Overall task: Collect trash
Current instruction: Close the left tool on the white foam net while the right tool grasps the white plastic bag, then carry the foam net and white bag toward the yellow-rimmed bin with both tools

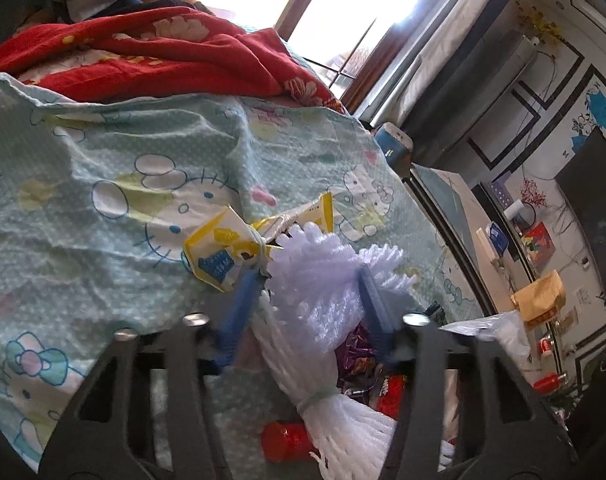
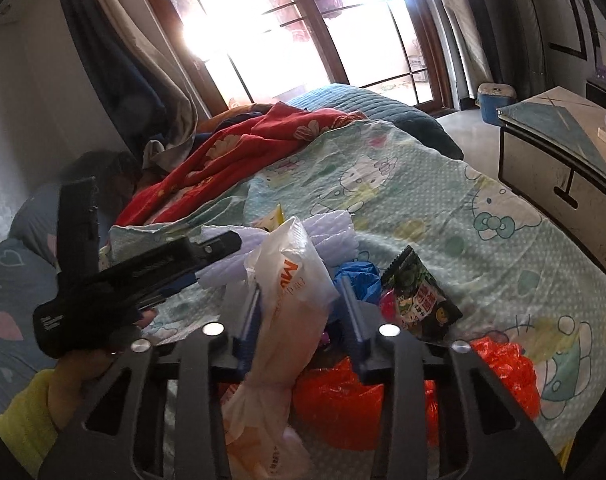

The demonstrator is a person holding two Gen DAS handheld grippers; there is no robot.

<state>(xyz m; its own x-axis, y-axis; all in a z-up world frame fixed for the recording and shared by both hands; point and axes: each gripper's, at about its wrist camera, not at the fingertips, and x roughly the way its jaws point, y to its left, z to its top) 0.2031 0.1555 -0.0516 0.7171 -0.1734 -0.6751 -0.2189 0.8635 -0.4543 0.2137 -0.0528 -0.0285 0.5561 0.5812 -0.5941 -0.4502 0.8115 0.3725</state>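
My left gripper is shut on a white foam fruit net and holds it above the bed. A yellow-and-white wrapper lies on the sheet just past its left finger. My right gripper is shut on a white plastic bag with orange print. The left gripper body shows at the left of the right wrist view, with the foam net in front of it. A dark snack packet, blue plastic and an orange bag lie by the right gripper.
A Hello Kitty sheet covers the bed, with a red blanket behind. A red cap and colourful wrappers lie below the left gripper. A white side table and a blue bin stand at the right.
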